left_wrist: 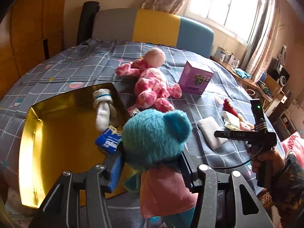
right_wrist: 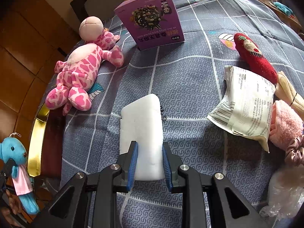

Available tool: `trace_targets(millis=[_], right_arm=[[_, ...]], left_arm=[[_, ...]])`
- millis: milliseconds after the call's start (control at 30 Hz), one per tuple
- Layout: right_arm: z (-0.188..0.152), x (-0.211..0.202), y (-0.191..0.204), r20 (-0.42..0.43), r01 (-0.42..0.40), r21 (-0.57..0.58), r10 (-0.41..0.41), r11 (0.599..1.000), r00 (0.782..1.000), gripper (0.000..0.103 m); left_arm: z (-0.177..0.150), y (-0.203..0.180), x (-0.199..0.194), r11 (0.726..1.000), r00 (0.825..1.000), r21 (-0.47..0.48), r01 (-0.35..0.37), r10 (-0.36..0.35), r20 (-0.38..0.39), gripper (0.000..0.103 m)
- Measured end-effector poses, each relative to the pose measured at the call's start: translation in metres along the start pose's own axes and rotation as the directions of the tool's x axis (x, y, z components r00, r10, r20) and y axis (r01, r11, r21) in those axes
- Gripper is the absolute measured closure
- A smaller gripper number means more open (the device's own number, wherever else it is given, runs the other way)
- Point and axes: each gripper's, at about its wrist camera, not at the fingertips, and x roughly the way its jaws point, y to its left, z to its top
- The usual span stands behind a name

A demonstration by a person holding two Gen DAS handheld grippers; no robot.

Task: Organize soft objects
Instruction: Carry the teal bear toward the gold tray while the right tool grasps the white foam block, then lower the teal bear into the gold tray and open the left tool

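Teal plush fills most of the left wrist view: the left gripper (left_wrist: 152, 163) is clamped on a little blue bear (left_wrist: 155, 136) in a pink dress, holding it around the body just below the head so the head sticks up and forward. It hangs right at the near corner of the gold tin box (left_wrist: 28, 152), which sits open on the bedspread (left_wrist: 76, 64) with a bundled white sock (left_wrist: 104, 110) and a blue tissue pack (left_wrist: 107, 142) already inside. Looks to me like the bear is about to go in there too, since that's clearly where the soft stuff is being collected.

Over in the right wrist view, the right gripper (right_wrist: 149, 157) has its blue pads pinching the near end of a white foam block (right_wrist: 141, 125) that lies flat on the bedspread, not lifted as far as I can tell. Grabbing the short end makes sense, it's the narrow way across. Waiting further out: pink giraffe plush (right_wrist: 81, 70) near the box rim, red plush piece (right_wrist: 254, 57), pink fuzzy sock (right_wrist: 285, 121). The purple carton (right_wrist: 152, 19) and paper packet (right_wrist: 245, 102) probably aren't box material.
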Motion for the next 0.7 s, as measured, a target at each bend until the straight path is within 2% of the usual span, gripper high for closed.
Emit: trace_targets(millis=[200,300,533,700], right_arm=[[-0.001,0.0,0.002,0.006,0.017,-0.022,-0.017,1.0,1.0,0.079],[-0.001,0.0,0.003,0.01,0.029,-0.031,-0.028,0.999,1.0,0.079],[-0.001,0.0,0.005,0.014,0.038,-0.045,-0.037,0.998,0.999,0.079],[-0.001,0.0,0.005,0.014,0.037,-0.043,-0.036,0.998,0.999,0.079]], left_arm=[[0.0,0.017,-0.001,0.999,1.0,-0.029,-0.028,0.028,-0.003,0.05],[0.003,0.037,-0.003,0.997,0.999,-0.069,-0.045,0.045,-0.003,0.05],[0.02,0.117,0.004,0.968,0.985,-0.18,-0.173,0.172,-0.023,0.05],[0.037,0.146,0.035,0.961,0.969,-0.125,-0.246,0.24,-0.061,0.05]])
